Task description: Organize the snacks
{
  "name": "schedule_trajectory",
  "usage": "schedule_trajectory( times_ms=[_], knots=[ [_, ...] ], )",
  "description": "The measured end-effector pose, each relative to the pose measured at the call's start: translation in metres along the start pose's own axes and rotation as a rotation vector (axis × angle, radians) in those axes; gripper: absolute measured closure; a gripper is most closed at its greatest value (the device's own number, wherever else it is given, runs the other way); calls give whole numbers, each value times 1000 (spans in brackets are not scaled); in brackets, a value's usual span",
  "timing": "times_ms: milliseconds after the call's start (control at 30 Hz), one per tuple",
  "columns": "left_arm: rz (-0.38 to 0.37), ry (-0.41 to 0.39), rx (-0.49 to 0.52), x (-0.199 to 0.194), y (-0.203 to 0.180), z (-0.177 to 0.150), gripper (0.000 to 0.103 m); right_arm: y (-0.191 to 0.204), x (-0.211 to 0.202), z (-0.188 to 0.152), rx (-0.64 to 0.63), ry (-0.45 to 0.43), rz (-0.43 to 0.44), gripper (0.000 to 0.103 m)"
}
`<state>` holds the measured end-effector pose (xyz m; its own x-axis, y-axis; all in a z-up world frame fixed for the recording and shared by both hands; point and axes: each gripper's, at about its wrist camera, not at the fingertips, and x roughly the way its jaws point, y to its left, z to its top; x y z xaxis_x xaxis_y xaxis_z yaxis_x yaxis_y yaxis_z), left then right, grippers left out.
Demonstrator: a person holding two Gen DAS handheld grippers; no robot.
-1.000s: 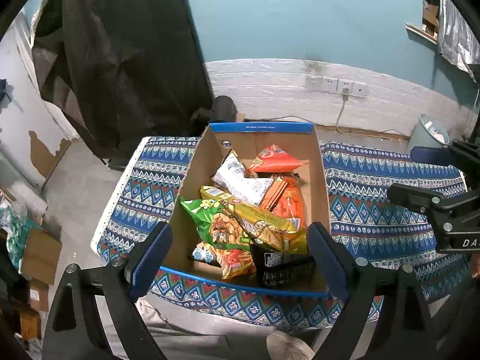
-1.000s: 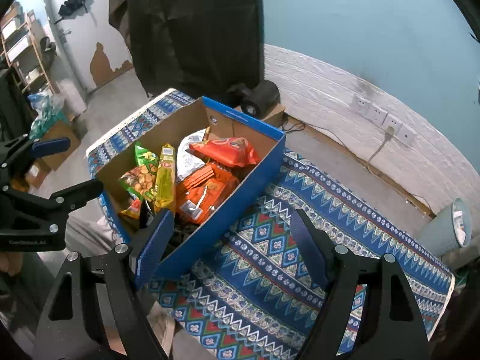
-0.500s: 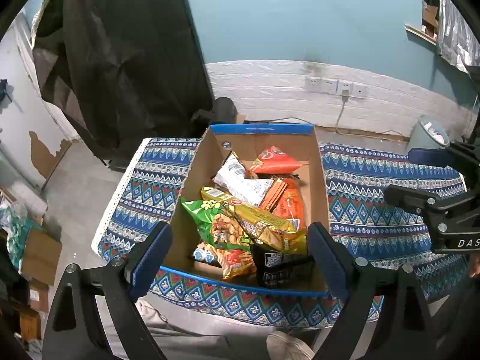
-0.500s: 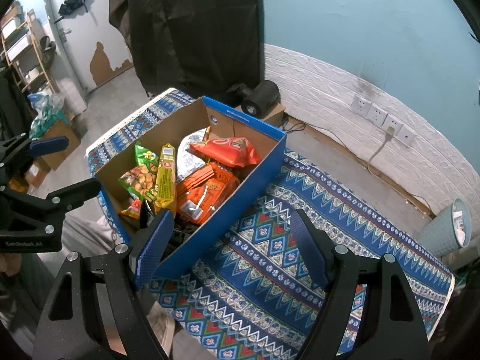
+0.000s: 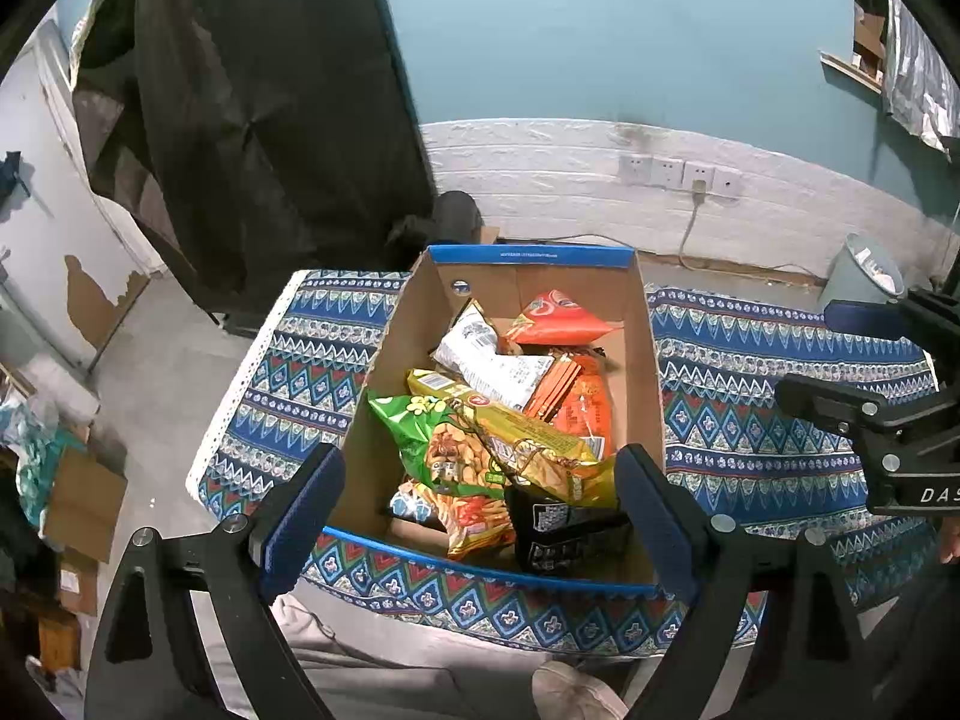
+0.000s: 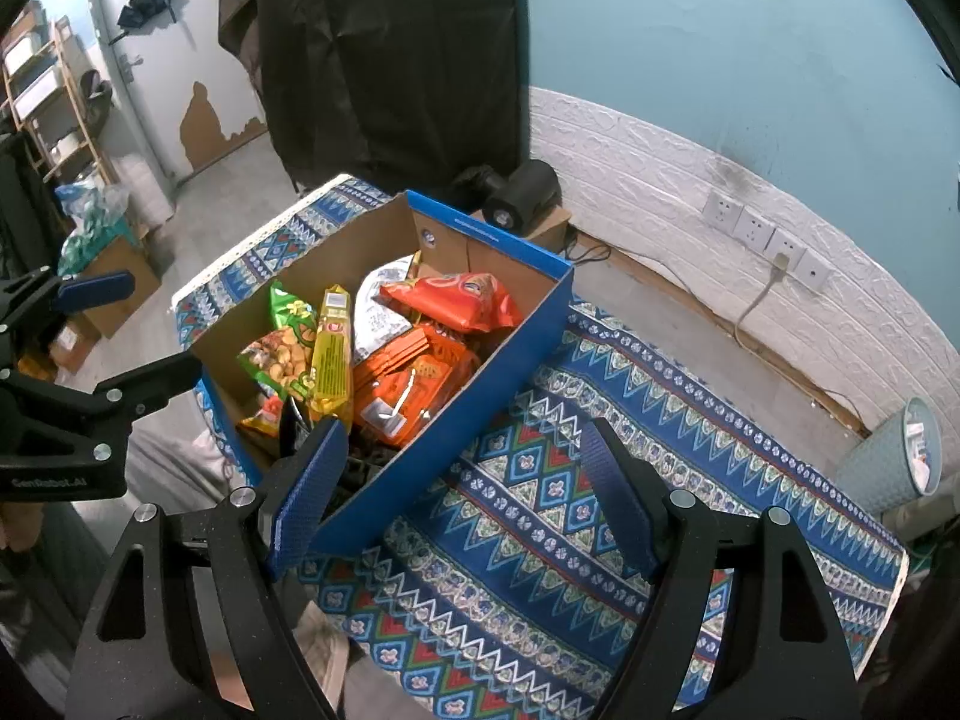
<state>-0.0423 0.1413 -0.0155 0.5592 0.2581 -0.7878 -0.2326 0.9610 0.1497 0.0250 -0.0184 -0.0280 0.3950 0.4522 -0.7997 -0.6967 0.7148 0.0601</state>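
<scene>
Left wrist: your left gripper hangs spread wide w/ nothing in it, over the box, framing the snacks piled inside.
Right wrist: right gripper likewise agape, off to the side above cloth, clear of the box.

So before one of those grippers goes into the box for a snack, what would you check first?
1. Left gripper open and empty: ok.
2. Right gripper open and empty: ok.
3. Cardboard box open at the top, snacks within view: ok.
4. A snack free on top to take: ok, the yellow packet lies over the others.
5. Bare tablecloth beside the box for laying snacks out: ok.
6. What lies under the pile: cannot tell.
</scene>
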Motion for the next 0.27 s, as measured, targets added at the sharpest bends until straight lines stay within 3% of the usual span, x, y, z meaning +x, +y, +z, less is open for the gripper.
schedule_trajectory(
  times_ms=[267],
  knots=[
    [1,0,-18,0,3,0,11,0,0,0,-1,0,-1,24]
  ],
)
